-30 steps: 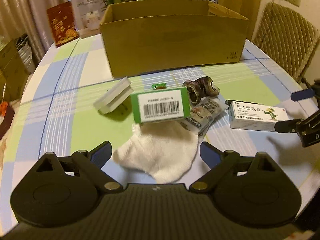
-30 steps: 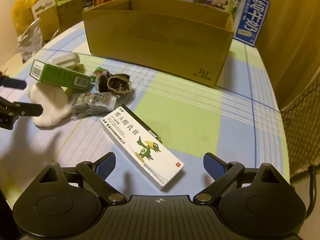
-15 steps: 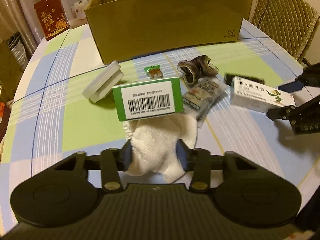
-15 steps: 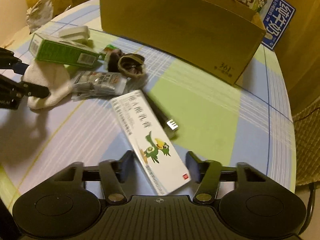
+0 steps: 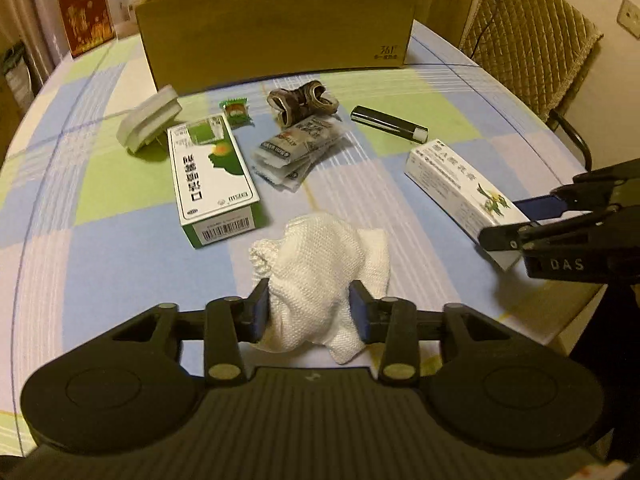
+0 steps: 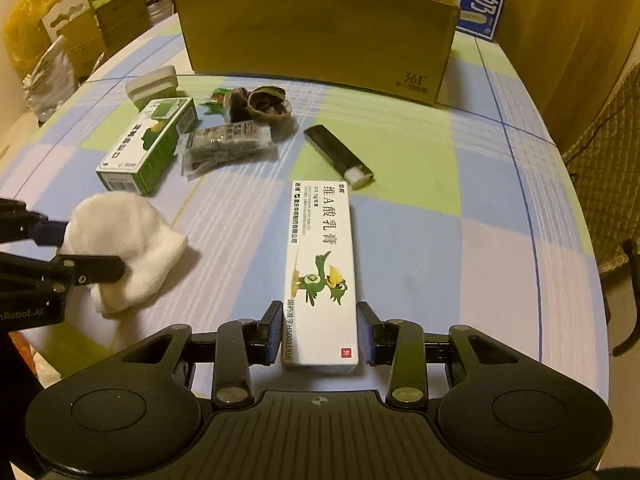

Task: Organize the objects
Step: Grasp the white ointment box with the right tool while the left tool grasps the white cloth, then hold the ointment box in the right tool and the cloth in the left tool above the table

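My left gripper is shut on a white knitted cloth, bunched and lifted off the table near its front edge. That cloth and the left gripper show at the left of the right wrist view. My right gripper is shut on the near end of a long white ointment box with a green bird print; the box reaches toward the table's middle. An open cardboard box stands at the back of the table.
On the checked tablecloth lie a green-and-white medicine box, a white block, a small green candy, a dark rolled sock, a clear packet and a black lighter. A padded chair stands at the right.
Both grippers went from open to shut, the left on the cloth, the right on the ointment box. The cloth came out from under the green box, which now lies flat. A black lighter is uncovered.
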A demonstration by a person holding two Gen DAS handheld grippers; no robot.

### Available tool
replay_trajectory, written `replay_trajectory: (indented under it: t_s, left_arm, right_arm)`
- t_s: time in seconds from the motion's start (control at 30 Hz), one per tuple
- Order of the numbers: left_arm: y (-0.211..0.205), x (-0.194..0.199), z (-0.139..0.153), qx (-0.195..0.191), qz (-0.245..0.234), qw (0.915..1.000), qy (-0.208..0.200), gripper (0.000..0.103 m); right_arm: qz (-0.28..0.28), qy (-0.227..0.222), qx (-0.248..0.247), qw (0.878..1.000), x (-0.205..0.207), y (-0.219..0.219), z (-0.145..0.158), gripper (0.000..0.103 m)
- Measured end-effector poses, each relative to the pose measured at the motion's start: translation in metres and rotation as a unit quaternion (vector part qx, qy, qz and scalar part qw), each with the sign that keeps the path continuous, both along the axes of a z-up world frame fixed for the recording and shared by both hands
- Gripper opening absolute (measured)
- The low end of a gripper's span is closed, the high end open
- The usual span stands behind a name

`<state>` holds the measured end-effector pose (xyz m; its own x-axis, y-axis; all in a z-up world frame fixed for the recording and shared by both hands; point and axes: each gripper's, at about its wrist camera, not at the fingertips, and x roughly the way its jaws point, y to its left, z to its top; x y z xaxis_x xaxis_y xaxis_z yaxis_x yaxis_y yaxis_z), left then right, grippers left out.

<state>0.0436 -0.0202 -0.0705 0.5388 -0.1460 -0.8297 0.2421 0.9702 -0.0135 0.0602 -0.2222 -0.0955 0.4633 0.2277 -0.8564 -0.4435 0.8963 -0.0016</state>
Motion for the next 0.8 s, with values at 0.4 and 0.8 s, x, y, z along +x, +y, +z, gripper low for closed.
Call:
replay_trajectory:
  t_s: [0.4, 0.8]
  left_arm:
    - [0.007, 0.012, -0.007, -0.022, 0.014, 0.9996, 0.007, 0.055]
    - [0.009, 0.019, -0.012, -0.040, 0.020, 0.9989, 0.013, 0.049]
  right_arm:
    - [0.004, -0.010, 0.021, 1.000, 0.003, -0.003, 0.000, 0.062]
    - [-0.006, -0.008, 0.016, 1.000, 0.020, 0.009, -0.012, 0.047]
